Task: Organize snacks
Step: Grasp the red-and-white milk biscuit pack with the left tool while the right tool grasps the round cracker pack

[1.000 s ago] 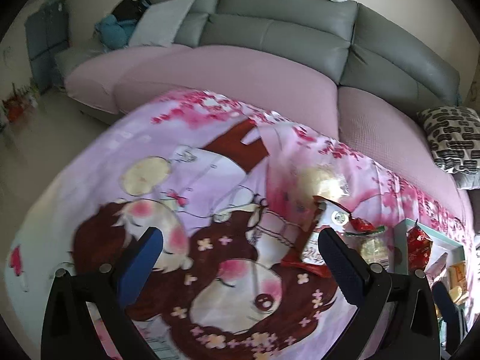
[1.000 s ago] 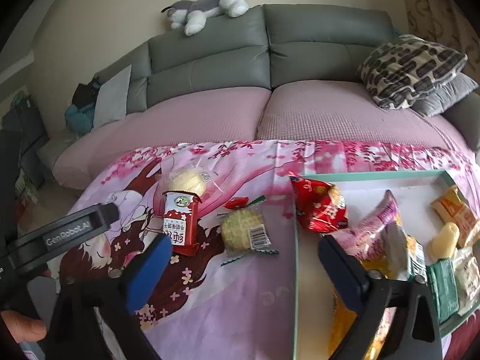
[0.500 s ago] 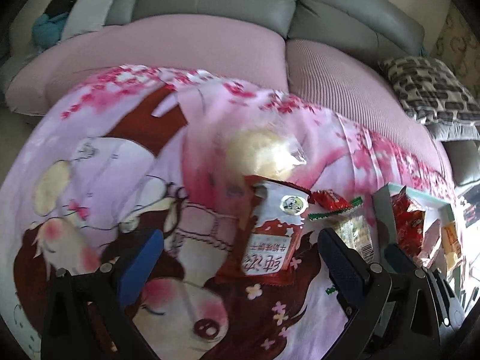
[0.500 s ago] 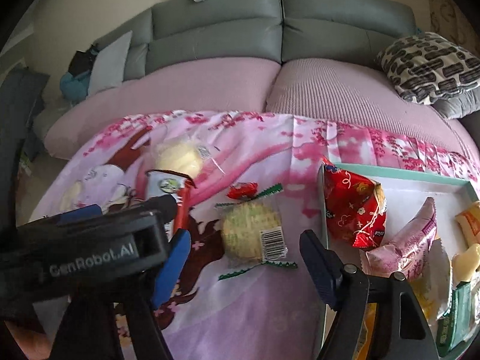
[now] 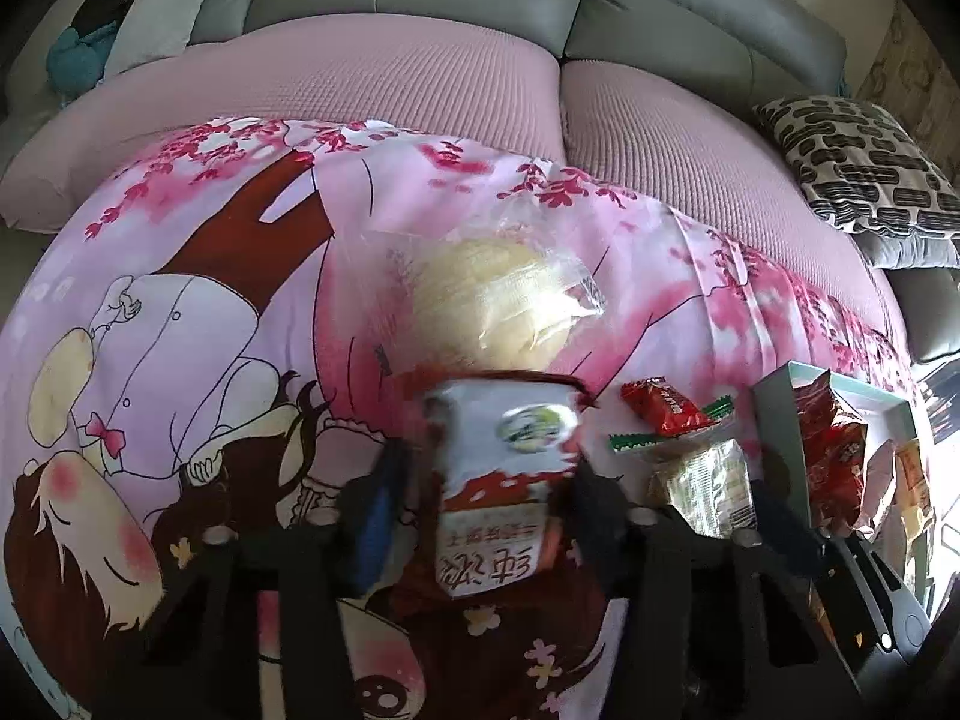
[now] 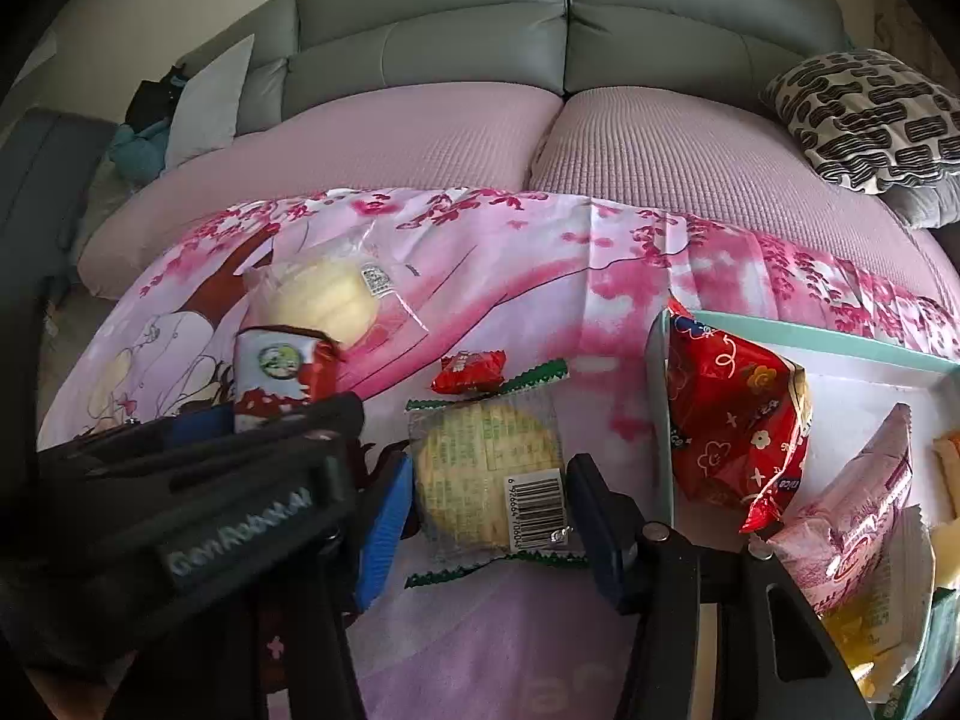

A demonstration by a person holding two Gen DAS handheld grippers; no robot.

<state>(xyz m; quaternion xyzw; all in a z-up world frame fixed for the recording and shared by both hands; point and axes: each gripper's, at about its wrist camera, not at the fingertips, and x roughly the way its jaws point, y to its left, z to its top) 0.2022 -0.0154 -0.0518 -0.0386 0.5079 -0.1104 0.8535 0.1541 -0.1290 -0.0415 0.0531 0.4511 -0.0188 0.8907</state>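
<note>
LEFT: left gripper (image 5: 480,510) clamped on red-white packet (image 5: 504,480) | RIGHT: right gripper (image 6: 489,516) closing, straddling cracker packet (image 6: 489,480), contact unclear | RISK: crinkly film probably slips, cracker crushes

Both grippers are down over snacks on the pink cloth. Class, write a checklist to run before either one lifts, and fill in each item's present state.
1. Left gripper shut on the red and white packet: ok.
2. Round cracker pack lies between the right gripper fingers: ok.
3. Right gripper, just closing, pressing the pack: cannot tell.
4. Small red candy outside both grips: ok.
5. Tray has bare floor for more snacks: ok.
</note>
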